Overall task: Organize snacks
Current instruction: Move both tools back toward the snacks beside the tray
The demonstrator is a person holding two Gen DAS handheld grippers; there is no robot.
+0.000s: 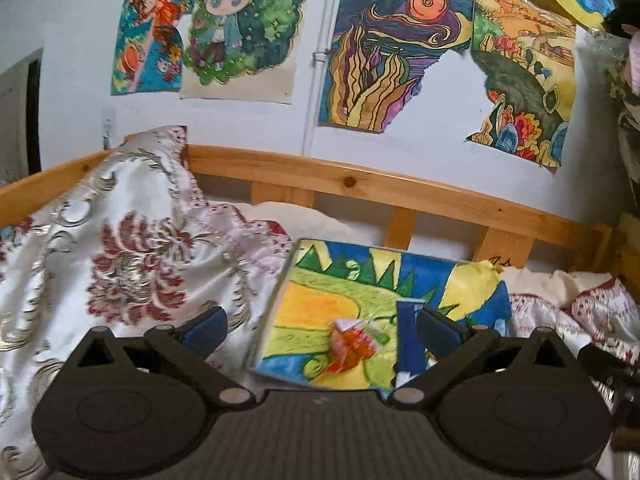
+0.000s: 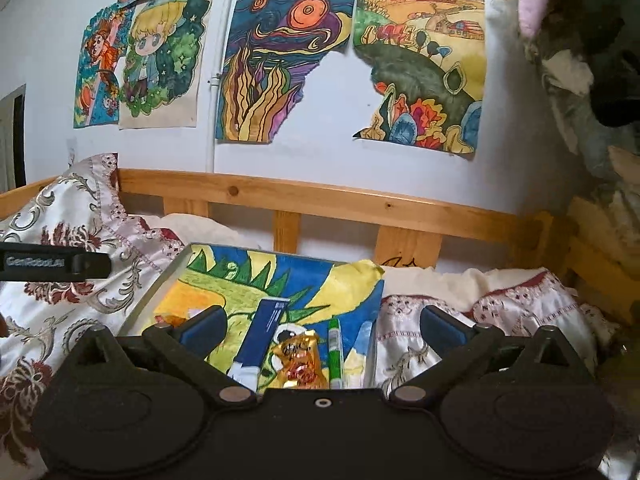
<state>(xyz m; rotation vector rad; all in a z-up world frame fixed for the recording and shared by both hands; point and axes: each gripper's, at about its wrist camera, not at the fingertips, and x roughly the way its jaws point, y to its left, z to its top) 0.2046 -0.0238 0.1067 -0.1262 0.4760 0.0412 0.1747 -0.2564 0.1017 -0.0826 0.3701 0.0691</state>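
Note:
A shallow tray [image 1: 276,296] lined with a colourful drawing lies on the bed. In the left wrist view an orange-red snack packet [image 1: 352,346] lies in it beside a dark blue box [image 1: 408,332]. My left gripper [image 1: 320,320] hangs open above the packet, its pads touching nothing. In the right wrist view the tray [image 2: 156,288] holds the blue box [image 2: 264,328], a gold snack packet [image 2: 298,360] and a green stick pack [image 2: 334,352]. My right gripper [image 2: 320,322] is open above them and holds nothing. The orange packet [image 2: 172,318] peeks out behind its left finger.
A patterned white and red quilt [image 1: 132,264] is bunched to the left of the tray and spreads to the right [image 2: 500,304]. A wooden bed rail [image 1: 360,184] runs behind, with drawings on the wall [image 2: 280,60] above. The other gripper's body [image 2: 56,266] shows at the left edge.

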